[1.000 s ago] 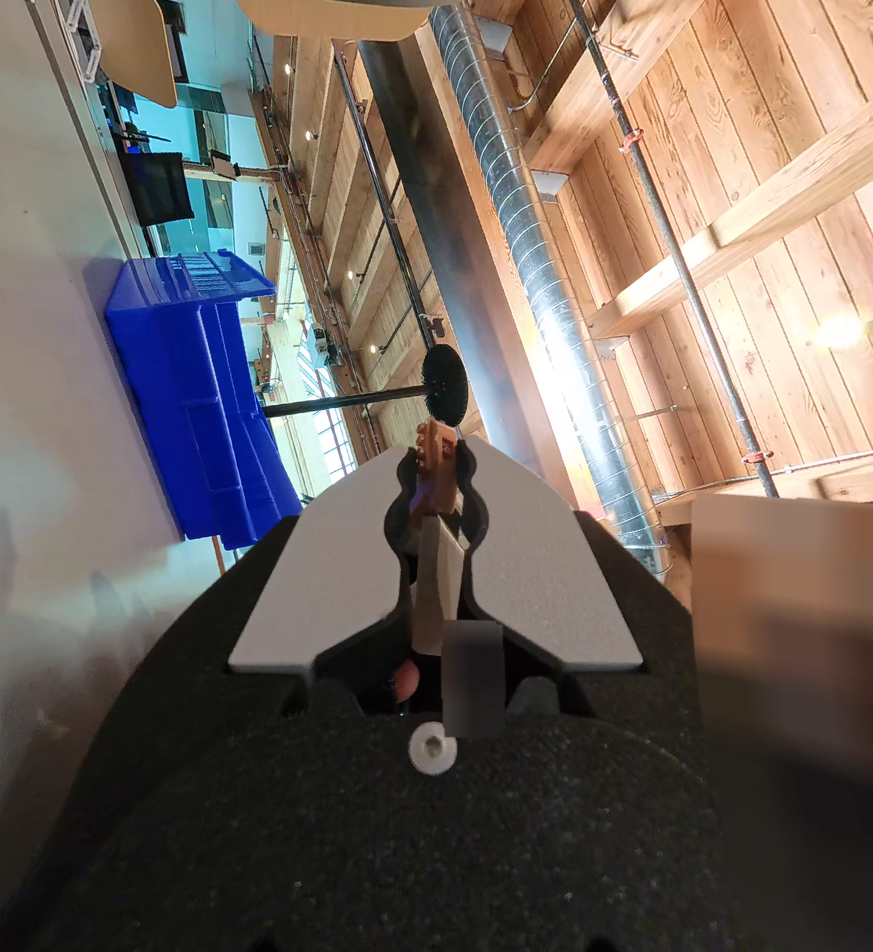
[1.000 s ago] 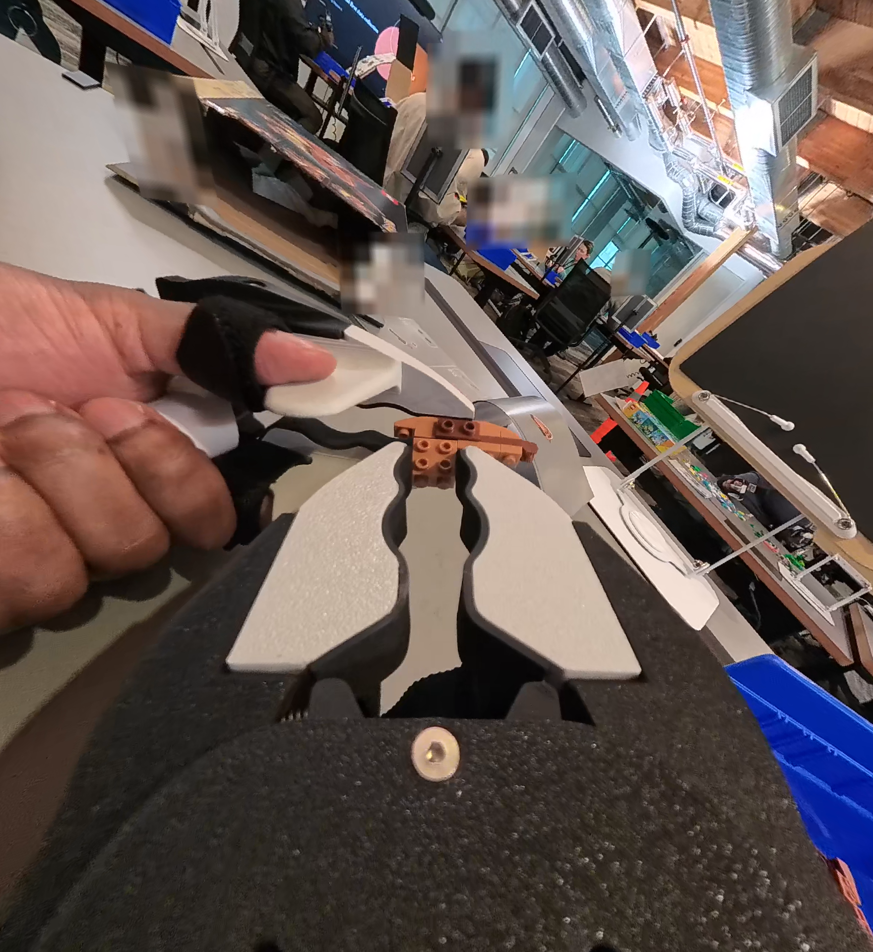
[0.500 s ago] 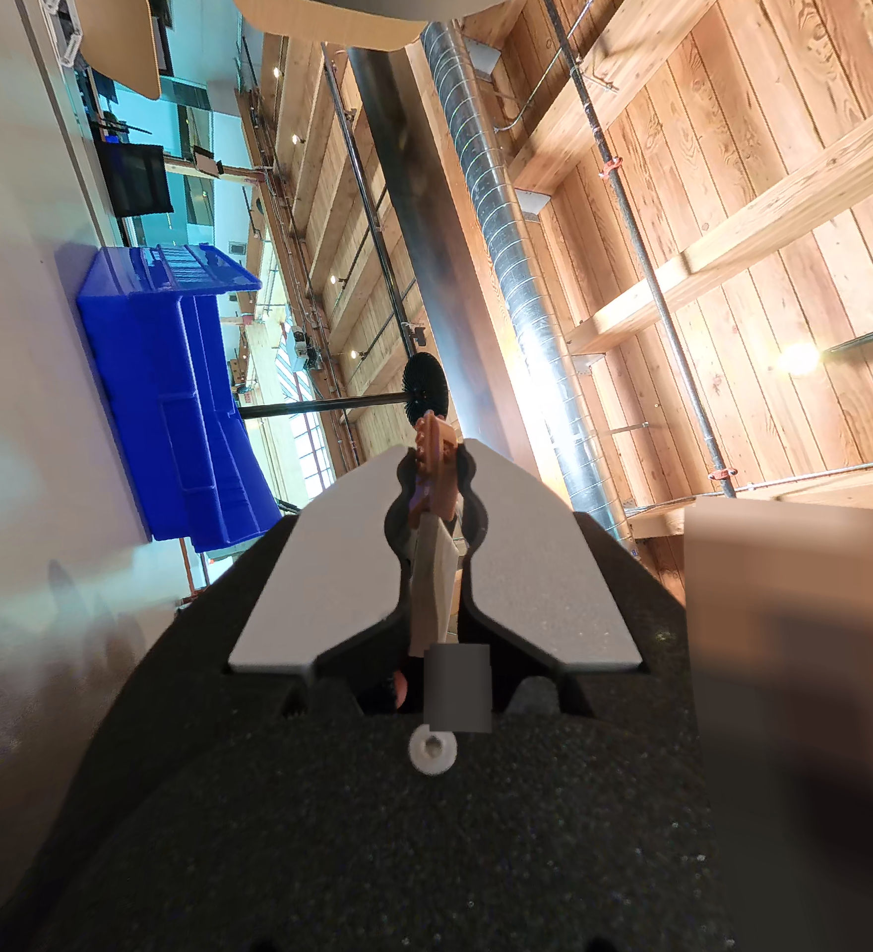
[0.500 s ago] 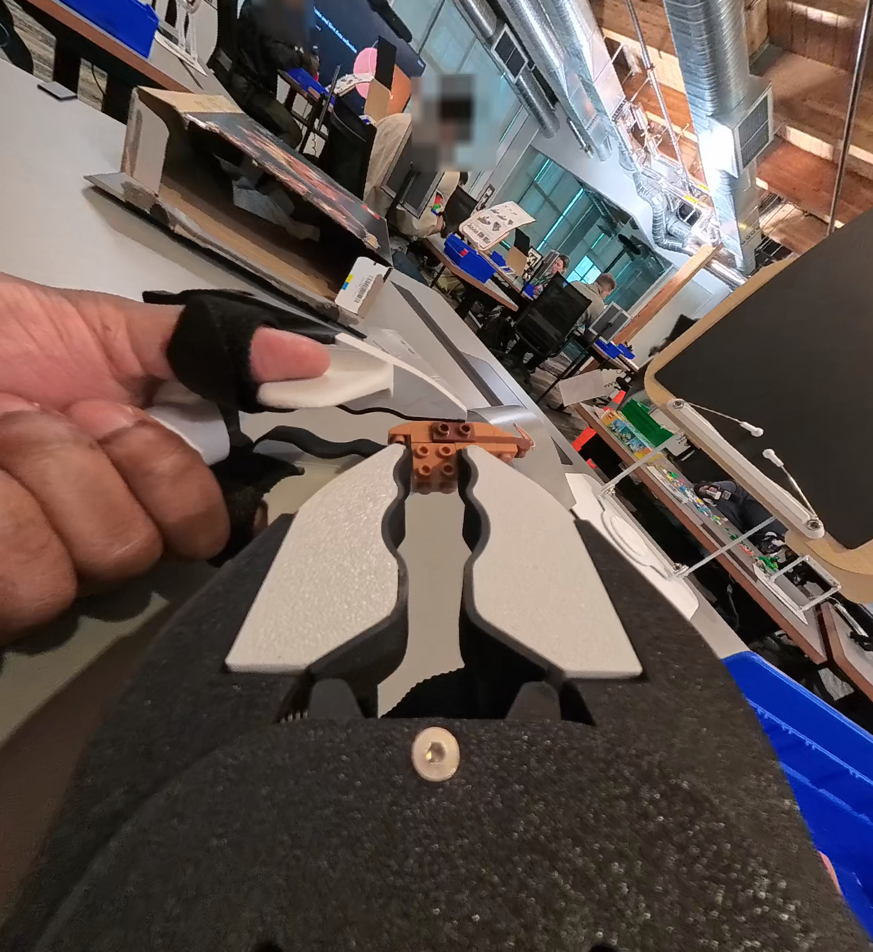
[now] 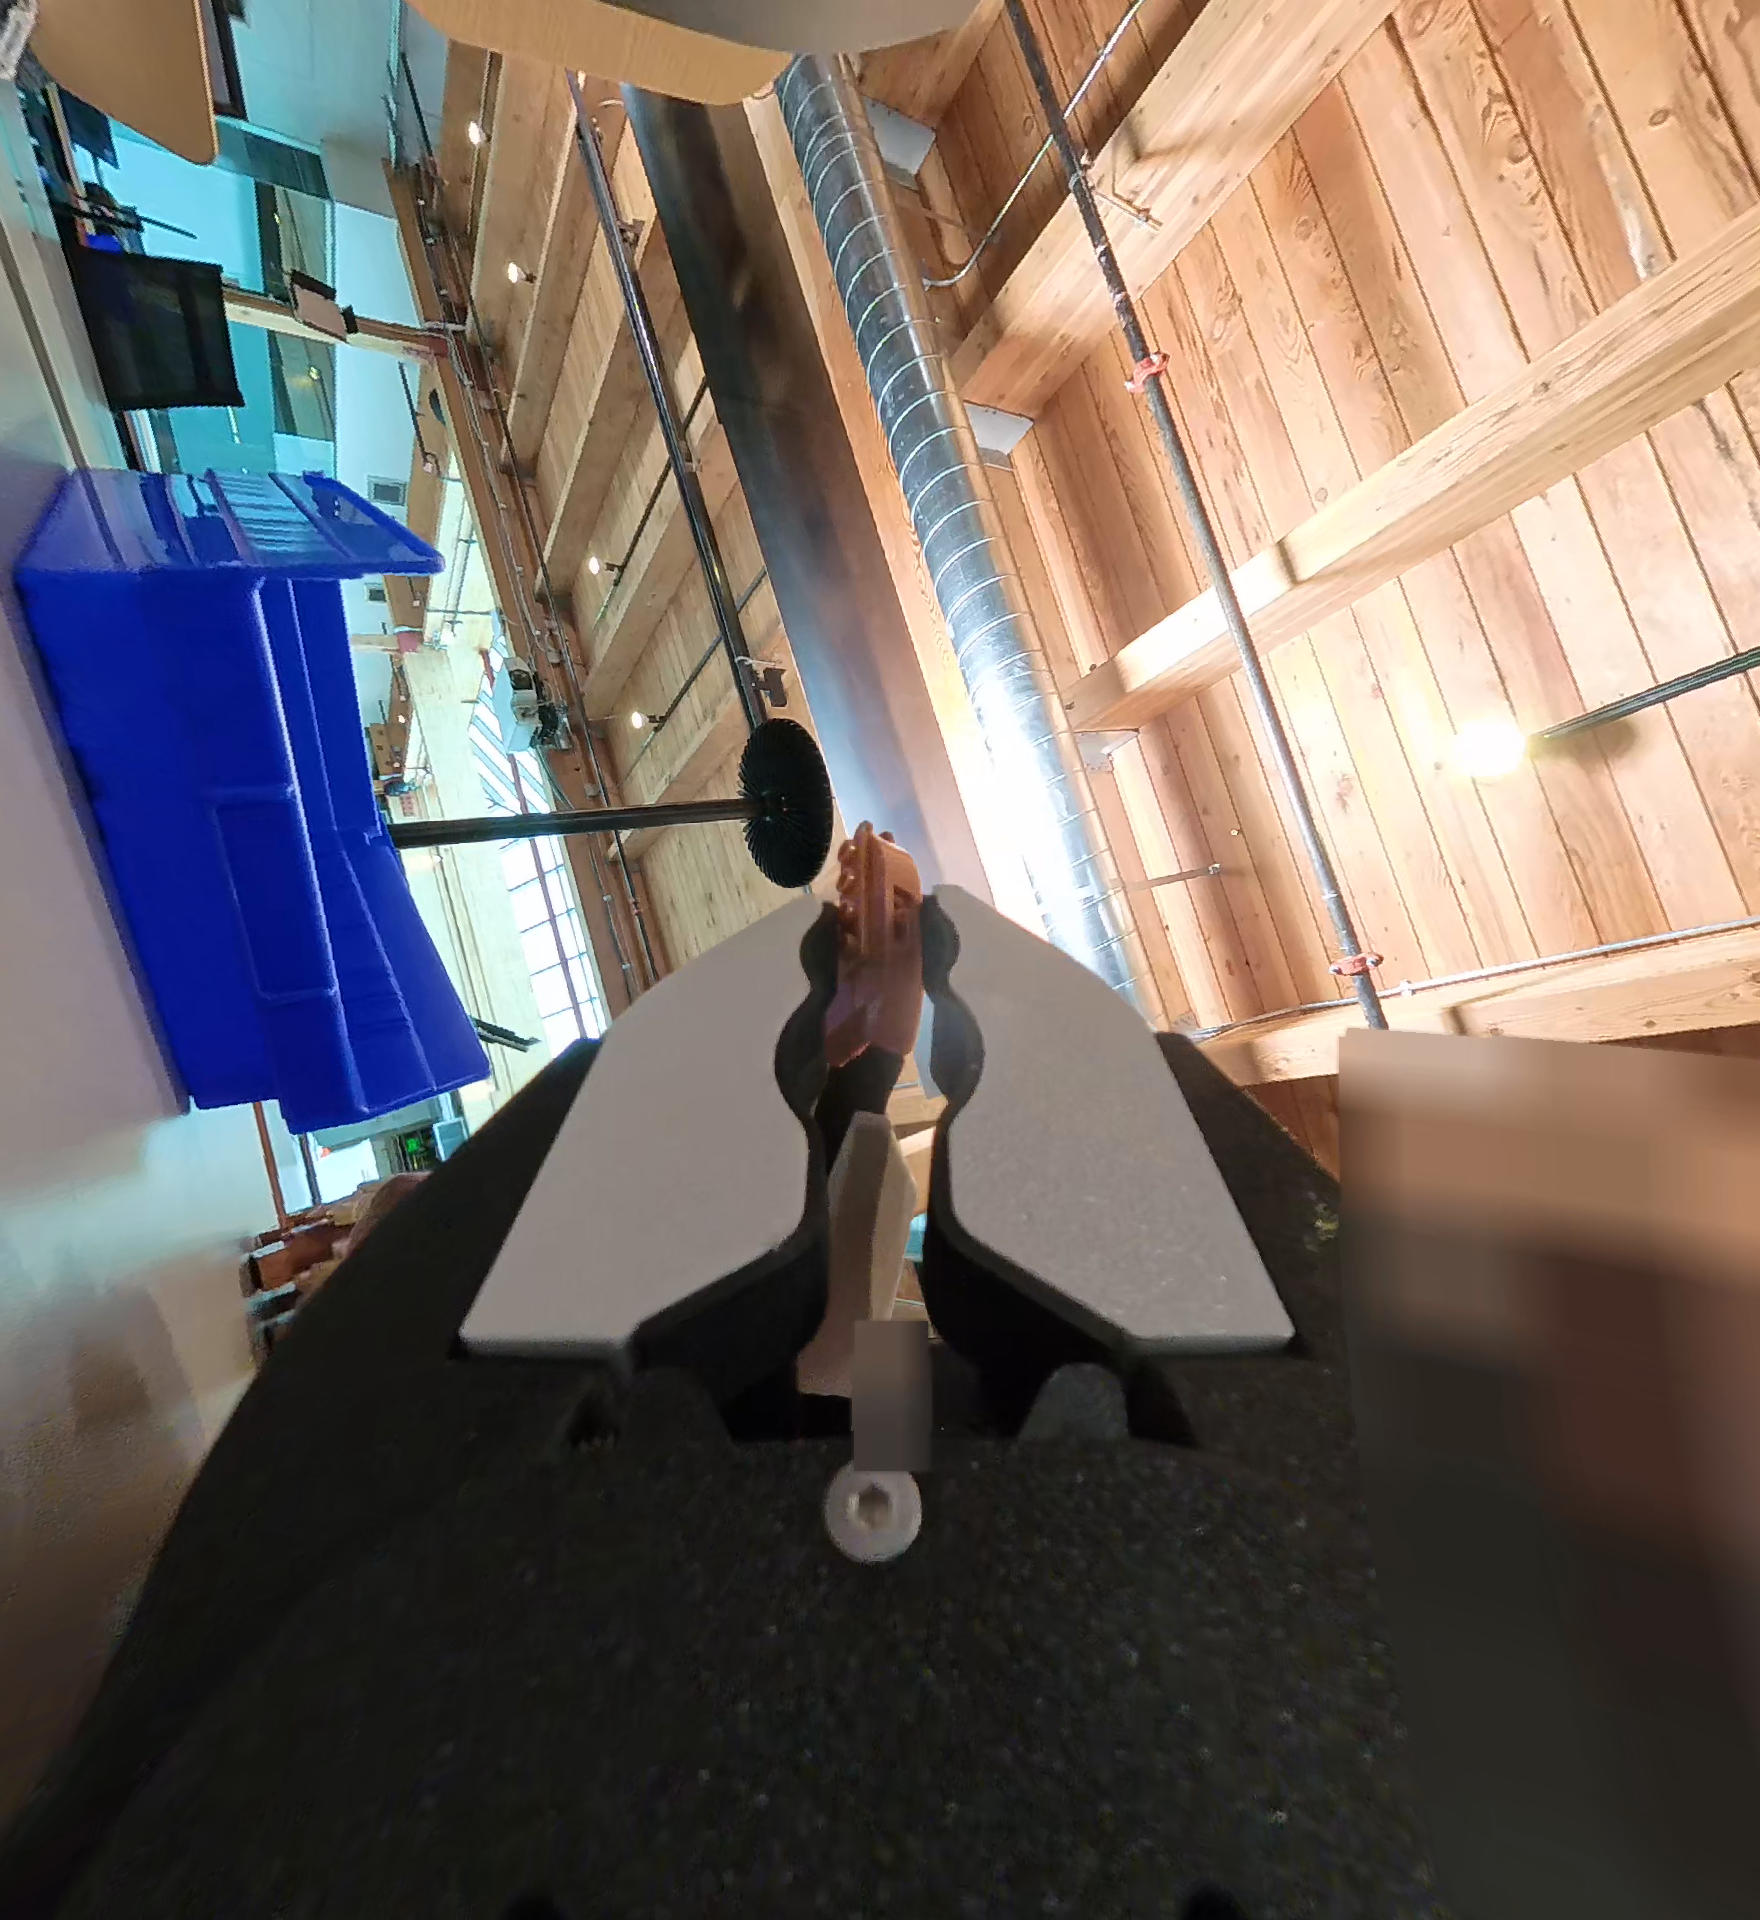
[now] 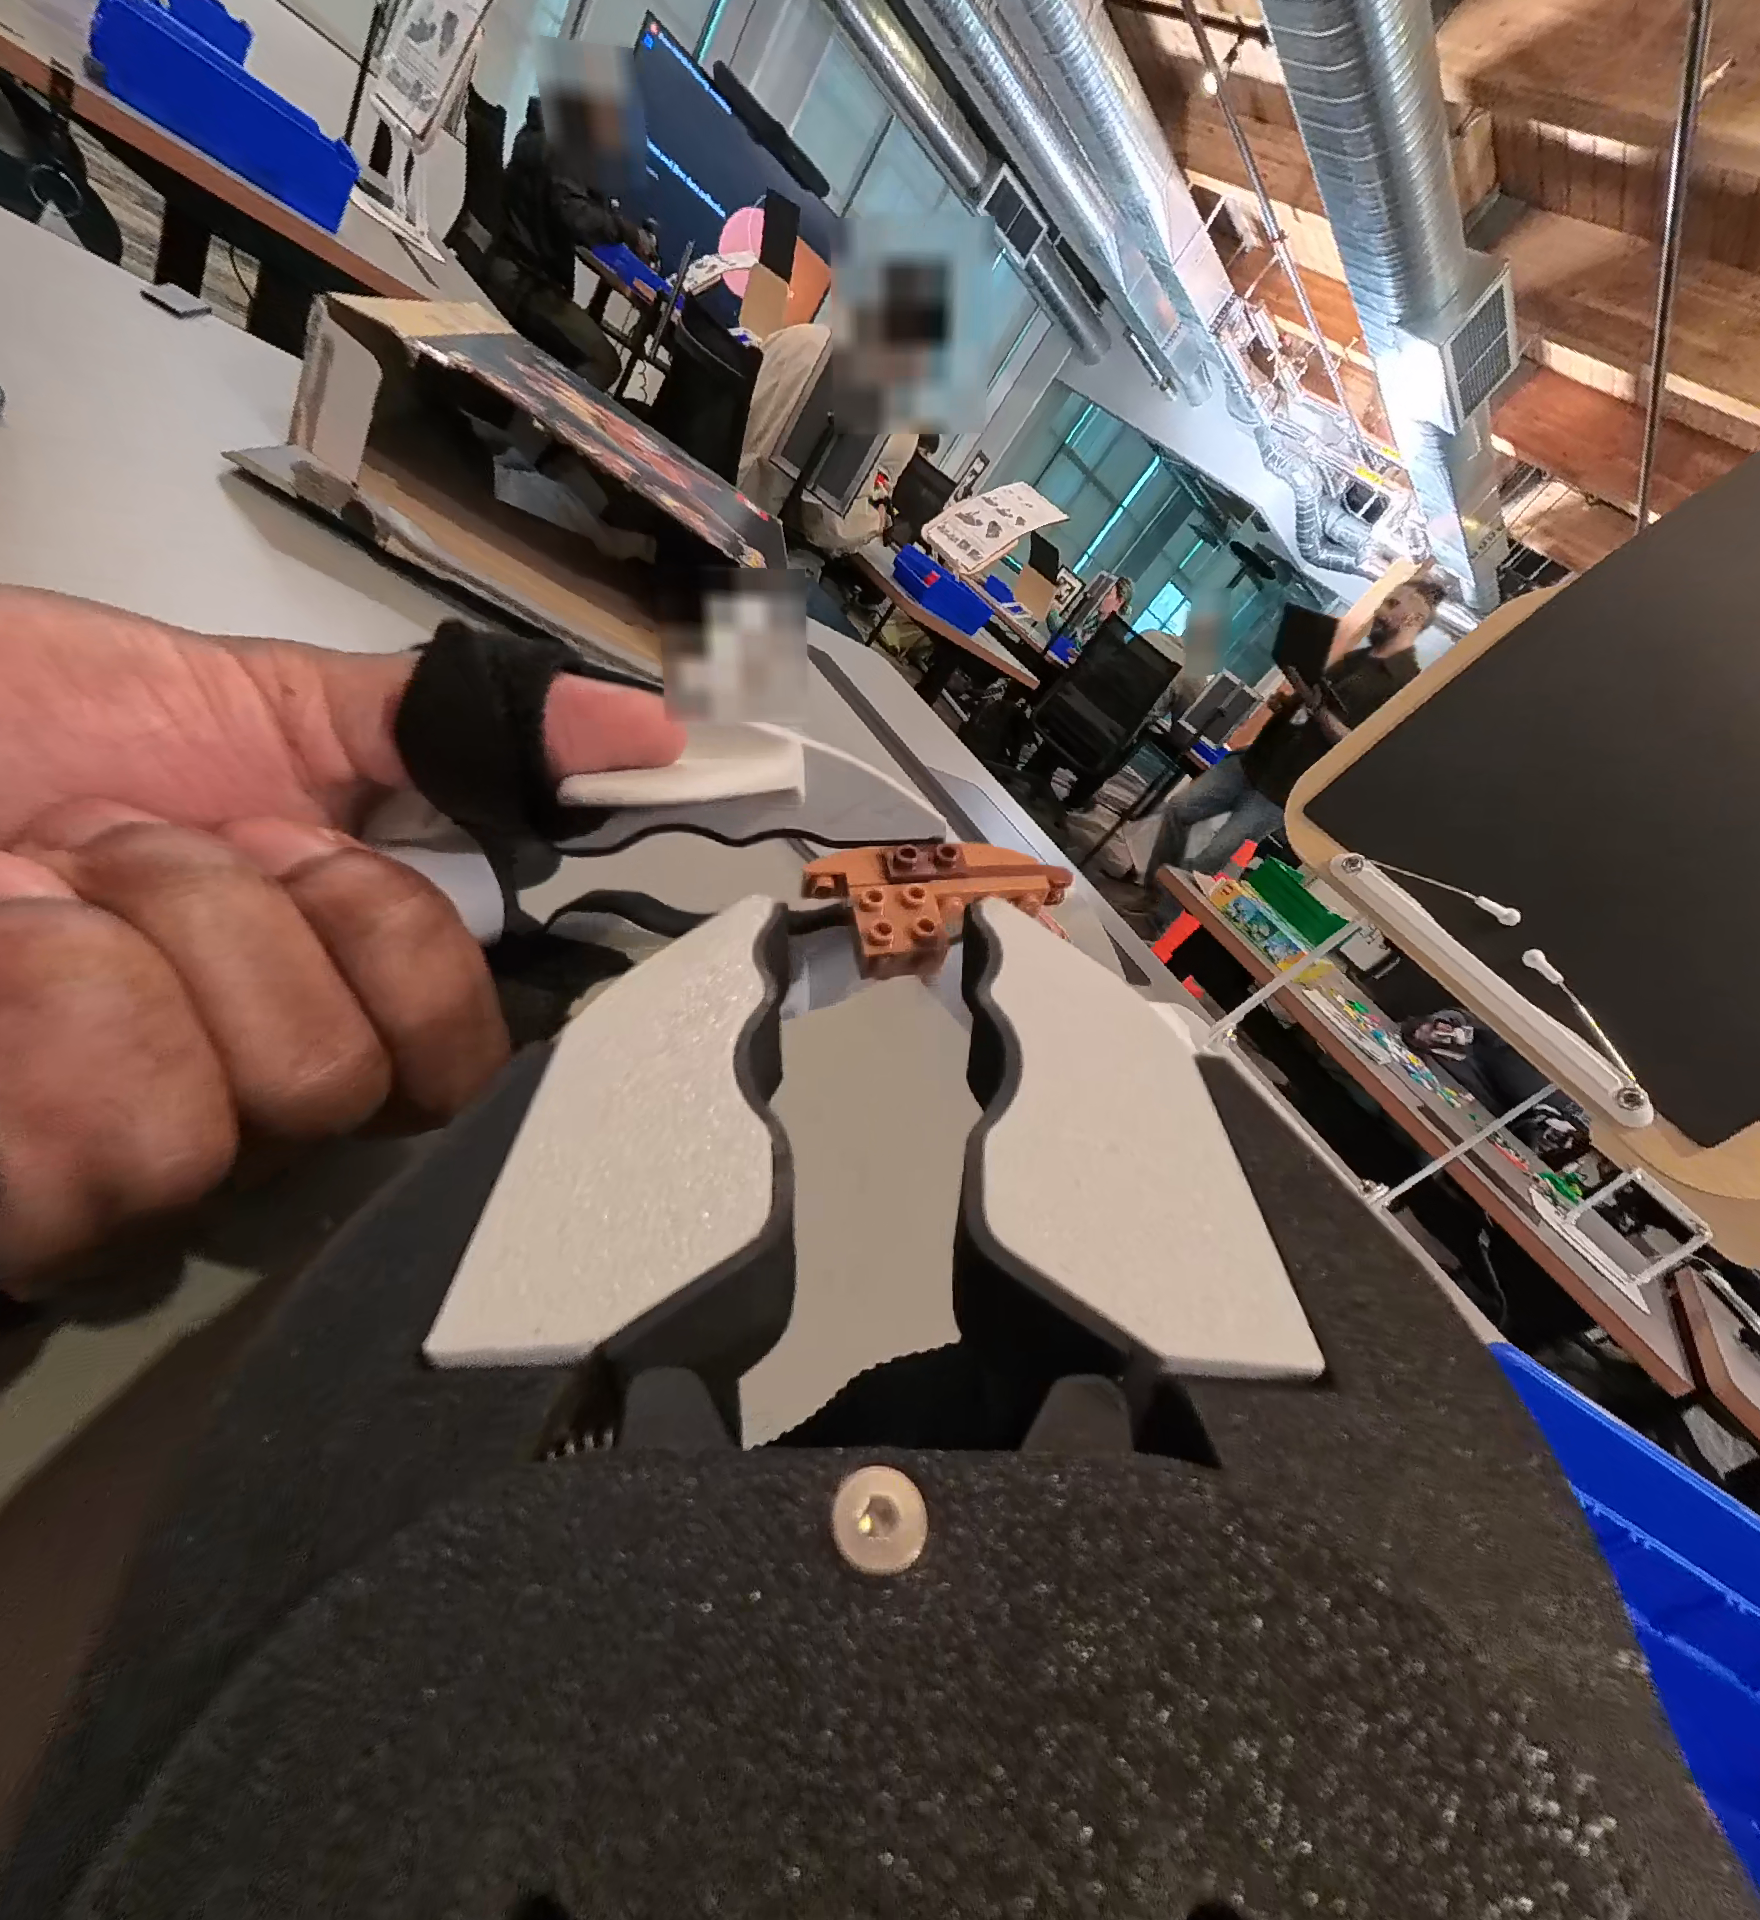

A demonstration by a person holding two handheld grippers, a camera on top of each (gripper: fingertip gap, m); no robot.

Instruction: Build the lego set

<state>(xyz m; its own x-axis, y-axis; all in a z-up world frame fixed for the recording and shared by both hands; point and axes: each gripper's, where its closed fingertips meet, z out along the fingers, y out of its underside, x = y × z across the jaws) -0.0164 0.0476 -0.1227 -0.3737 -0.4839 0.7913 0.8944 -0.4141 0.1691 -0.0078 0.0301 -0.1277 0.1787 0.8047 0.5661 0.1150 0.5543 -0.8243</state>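
Observation:
A small brown lego assembly (image 6: pixel 917 899), flat plates with studs, is held up in the air above the table. My left gripper (image 5: pixel 876 920) is shut on it; in the left wrist view the assembly (image 5: pixel 874 935) shows edge-on between the tips. In the right wrist view the left gripper's fingers (image 6: pixel 710 779) reach in from the left, held by a person's hand (image 6: pixel 180 935). My right gripper (image 6: pixel 871 925) is open, its tips either side of the assembly's lower orange-brown plate with a gap on the left side. A white finger (image 5: pixel 868 1216) of the right gripper shows between the left jaws.
A grey table (image 6: pixel 128 499) carries an opened cardboard box (image 6: pixel 502 416). A blue bin (image 6: pixel 1738 1621) stands at the right, also in the left wrist view (image 5: pixel 221 779). A black board on a wooden frame (image 6: pixel 1582 779) rises at the right. People sit at tables behind.
My right gripper's jaws have spread apart from the brown plate they were pinching. My left gripper keeps its hold on the assembly. Both views have shifted a little.

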